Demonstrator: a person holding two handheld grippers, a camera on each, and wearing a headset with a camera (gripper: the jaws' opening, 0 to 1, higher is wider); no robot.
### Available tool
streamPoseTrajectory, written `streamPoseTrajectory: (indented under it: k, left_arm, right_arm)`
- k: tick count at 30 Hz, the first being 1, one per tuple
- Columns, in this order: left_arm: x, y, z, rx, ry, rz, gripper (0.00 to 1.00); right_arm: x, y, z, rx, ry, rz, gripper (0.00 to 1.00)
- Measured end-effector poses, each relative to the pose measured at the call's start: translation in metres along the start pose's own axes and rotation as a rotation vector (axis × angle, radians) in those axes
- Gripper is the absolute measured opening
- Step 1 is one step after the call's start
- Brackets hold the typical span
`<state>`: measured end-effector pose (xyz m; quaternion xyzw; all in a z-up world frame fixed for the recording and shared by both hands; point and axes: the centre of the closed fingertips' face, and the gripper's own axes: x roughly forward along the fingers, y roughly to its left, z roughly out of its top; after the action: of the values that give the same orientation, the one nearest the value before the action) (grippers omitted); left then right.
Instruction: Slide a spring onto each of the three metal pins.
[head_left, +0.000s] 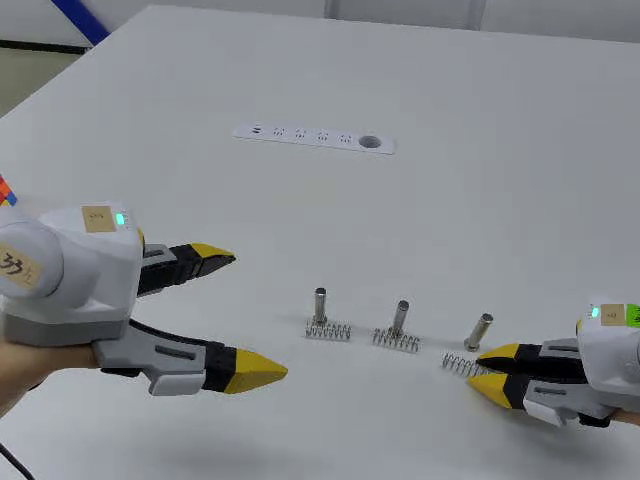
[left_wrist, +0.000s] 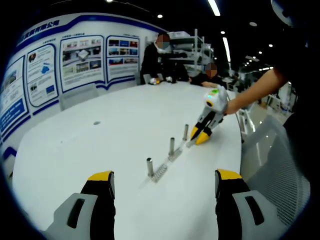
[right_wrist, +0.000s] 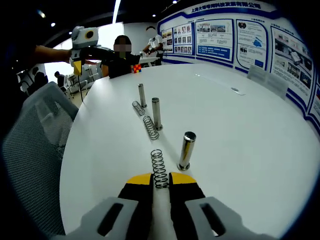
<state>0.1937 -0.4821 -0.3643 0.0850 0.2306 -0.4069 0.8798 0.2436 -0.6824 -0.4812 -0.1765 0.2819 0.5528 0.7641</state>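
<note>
Three metal pins stand upright in a row on the white table (head_left: 450, 200): left pin (head_left: 320, 303), middle pin (head_left: 401, 315), right pin (head_left: 480, 328). A spring lies at the foot of each: left spring (head_left: 328, 331), middle spring (head_left: 396, 341), right spring (head_left: 458, 364). My right gripper (head_left: 490, 368) is low on the table with its jaws drawn together on the near end of the right spring (right_wrist: 159, 167), beside the nearest pin (right_wrist: 186, 150). My left gripper (head_left: 250, 313) hovers left of the row, open, holding nothing; its own view has the left pin (left_wrist: 149, 166) ahead.
A white power strip (head_left: 313, 138) lies flat further back on the table. A colour cube (right_wrist: 135, 68) sits at the table's far end. A mesh chair (right_wrist: 35, 150) stands by the table edge. People (left_wrist: 155, 55) stand beyond the table.
</note>
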Motion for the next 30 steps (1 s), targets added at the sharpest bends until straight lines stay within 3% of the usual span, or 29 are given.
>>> streamPoseTrajectory:
  k: [12,19,30]
  left_arm:
    - [0.002,-0.005,0.003,0.013,0.007,-0.012,0.84]
    - [-0.001,-0.005,0.007,0.02,0.0,-0.008,0.83]
    - [0.005,-0.012,0.015,0.036,-0.034,-0.033,0.81]
  right_arm:
    - [0.0,0.003,-0.001,-0.053,0.009,0.018,0.11]
    - [-0.005,0.0,0.001,-0.058,0.031,-0.007,0.11]
    - [-0.031,0.01,0.031,-0.124,0.009,0.005,0.11]
